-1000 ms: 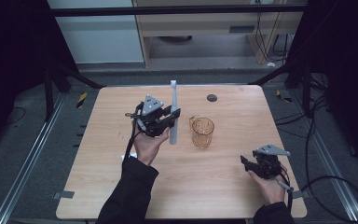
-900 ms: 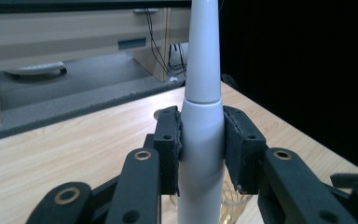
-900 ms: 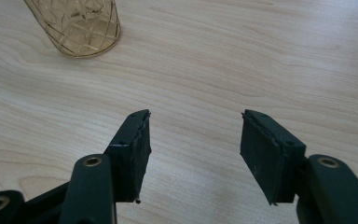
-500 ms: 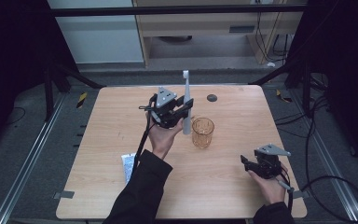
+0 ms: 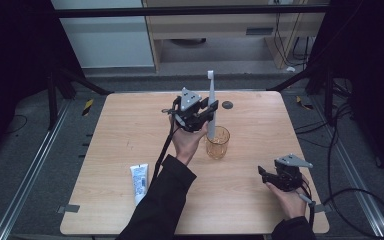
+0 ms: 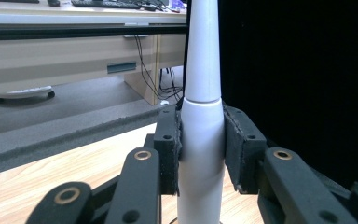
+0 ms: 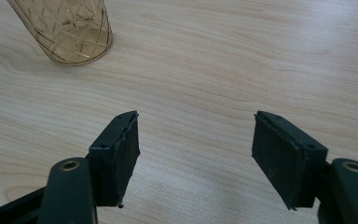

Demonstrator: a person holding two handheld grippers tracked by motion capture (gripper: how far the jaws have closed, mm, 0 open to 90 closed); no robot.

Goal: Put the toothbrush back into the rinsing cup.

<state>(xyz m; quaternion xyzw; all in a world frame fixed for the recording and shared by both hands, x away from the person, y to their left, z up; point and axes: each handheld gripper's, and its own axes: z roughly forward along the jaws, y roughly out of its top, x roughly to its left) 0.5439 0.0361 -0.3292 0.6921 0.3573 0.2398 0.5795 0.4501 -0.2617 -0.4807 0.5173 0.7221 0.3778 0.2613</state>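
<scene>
- High view hangs above the person's side, facing forward and down, far enough to take in the whole tabletop.
- Left tool view rides close, looking level along its jaws past the electric toothbrush toward a desk.
- Right tool view tilts down, near the wood; it shares the amber glass with the high view.

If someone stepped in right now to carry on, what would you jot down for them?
Left gripper: fingers shut on the white toothbrush, held upright, its lower end at the amber glass.
Right gripper: fingers have just been opening, nothing between them, low over the table near its right front corner.
Toothpaste tube: flat on the table by the left forearm.
Done: toothbrush picked up and brought to the glass.
Left: probably lower it in and let go.
</scene>
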